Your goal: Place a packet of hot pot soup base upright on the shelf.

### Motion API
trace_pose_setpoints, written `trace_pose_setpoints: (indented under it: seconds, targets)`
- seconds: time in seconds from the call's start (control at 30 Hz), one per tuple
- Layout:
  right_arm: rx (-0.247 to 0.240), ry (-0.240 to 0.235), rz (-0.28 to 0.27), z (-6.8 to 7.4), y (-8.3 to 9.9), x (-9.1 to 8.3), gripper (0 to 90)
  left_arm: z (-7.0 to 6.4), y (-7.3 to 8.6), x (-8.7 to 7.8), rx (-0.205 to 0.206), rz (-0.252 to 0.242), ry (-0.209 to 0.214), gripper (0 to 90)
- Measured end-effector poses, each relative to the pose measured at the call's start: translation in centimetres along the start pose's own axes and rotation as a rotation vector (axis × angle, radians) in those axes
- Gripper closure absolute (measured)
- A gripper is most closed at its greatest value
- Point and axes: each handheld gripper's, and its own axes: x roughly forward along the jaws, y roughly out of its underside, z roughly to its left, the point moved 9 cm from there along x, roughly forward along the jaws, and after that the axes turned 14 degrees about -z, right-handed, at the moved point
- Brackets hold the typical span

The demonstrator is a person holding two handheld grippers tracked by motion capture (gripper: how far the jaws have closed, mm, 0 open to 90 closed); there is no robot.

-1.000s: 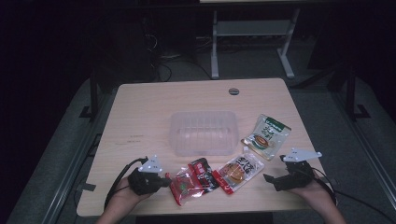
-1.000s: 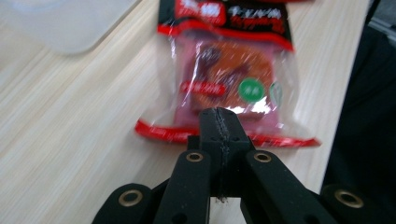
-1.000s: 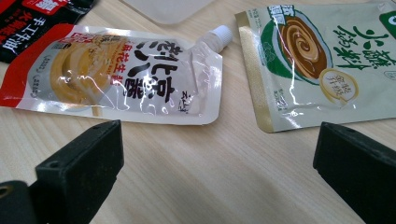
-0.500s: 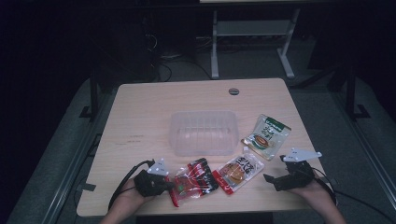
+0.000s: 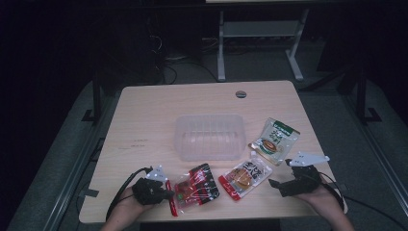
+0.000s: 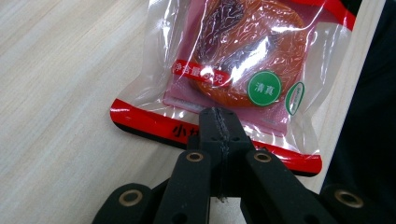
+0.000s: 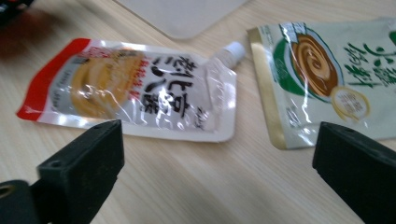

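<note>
A red-edged clear packet with a dark orange snack inside lies near the table's front edge. My left gripper is shut on the packet's red bottom edge. To its right lies a white spouted pouch with a red end. A green-and-white sauce pouch lies farther right. My right gripper stands wide open just in front of these two pouches, with only bare table between its jaws.
A clear plastic container sits mid-table, behind the packets. The wooden table has a round cable hole near its far edge. A metal stand is on the dark floor beyond.
My left gripper has moved right to the red packet's near edge and shut on it; the packet has shifted slightly. The right gripper has stayed put.
</note>
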Motion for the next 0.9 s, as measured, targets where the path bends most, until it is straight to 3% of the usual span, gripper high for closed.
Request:
trace_pose_setpoints:
  seconds: [0.1,0.3,0.37,0.5,0.9]
  targets:
    - [-0.011,-0.024,0.002,0.8,-0.6,0.3,6.7,-0.1,0.0,0.0,-0.005,-0.008,-0.006,89.8]
    - [0.022,-0.084,-0.021,2.3,-1.9,1.1,13.0,-0.1,0.1,0.0,0.023,0.014,-0.006,89.8]
    - [0.032,-0.109,-0.034,3.1,-2.5,1.6,13.6,-0.2,0.0,0.1,0.012,0.007,-0.002,89.8]
    - [0.023,-0.132,-0.023,3.8,-2.9,2.3,13.8,-0.3,-0.2,0.4,0.000,-0.006,0.007,89.9]
    - [-0.011,-0.233,0.004,7.4,-3.9,4.6,14.7,-0.4,-0.3,0.5,0.012,0.004,0.007,89.8]
